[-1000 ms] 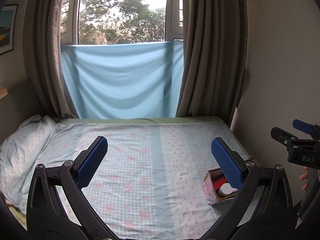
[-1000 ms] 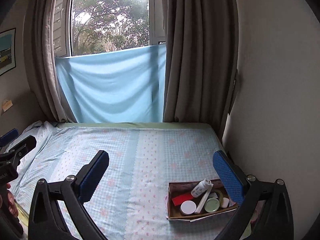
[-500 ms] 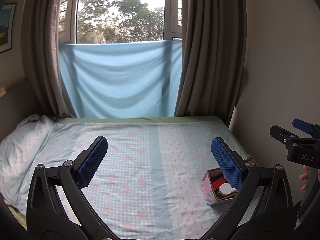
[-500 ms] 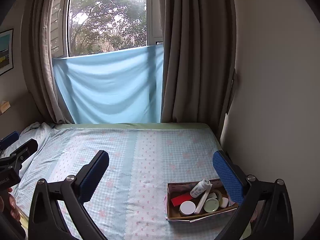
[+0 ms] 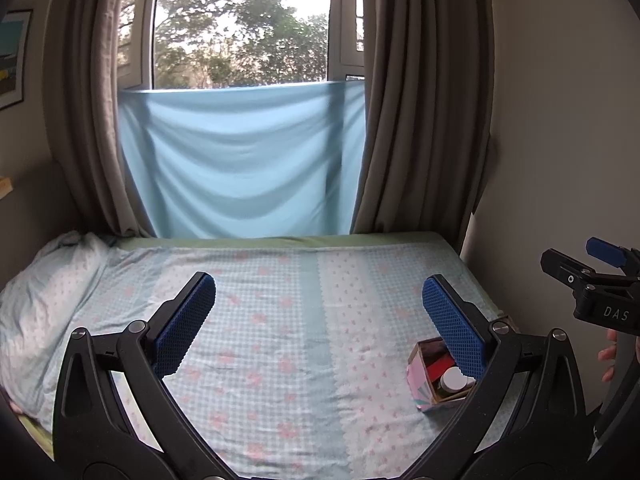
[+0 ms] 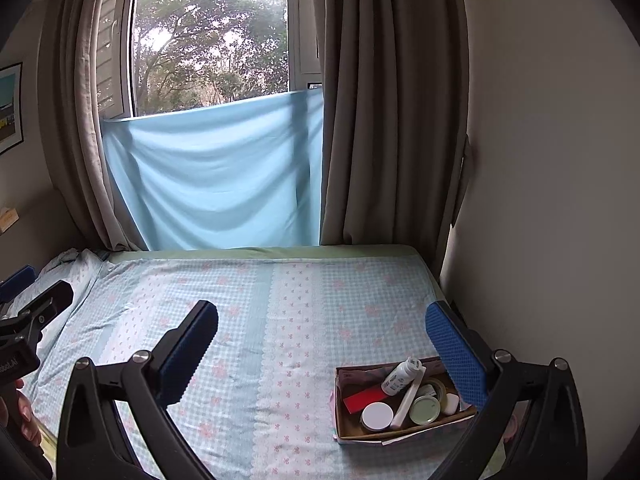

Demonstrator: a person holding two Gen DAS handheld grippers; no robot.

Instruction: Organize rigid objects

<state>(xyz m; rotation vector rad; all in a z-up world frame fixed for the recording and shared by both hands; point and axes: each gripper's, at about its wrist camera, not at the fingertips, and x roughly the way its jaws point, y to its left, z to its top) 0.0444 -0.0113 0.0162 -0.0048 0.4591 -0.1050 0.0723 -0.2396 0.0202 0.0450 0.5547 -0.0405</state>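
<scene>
Both pairs of tongs hang apart and empty above the bed: the left tongs point(image 5: 318, 320) over the bare middle of the blue checked bedsheet point(image 5: 280, 340), the right tongs point(image 6: 322, 338) nearer the task's thing. That is the shallow brown cardboard box with pink patterned sides point(image 6: 360, 434), lying on the sheet near the wall-side edge. In it lie a small white plastic bottle point(image 6: 400, 376), tilted, a white-lidded round jar point(image 6: 377, 417), a pale green lidded jar point(image 6: 425, 410), a flat red card point(image 6: 364, 398) and a long white stick point(image 6: 408, 400). All look light, stiff and smooth; the bottle's body seems the easiest hold, while the lids may slip. The right tong finger hides the box's far corner, and labels are too small to read.
</scene>
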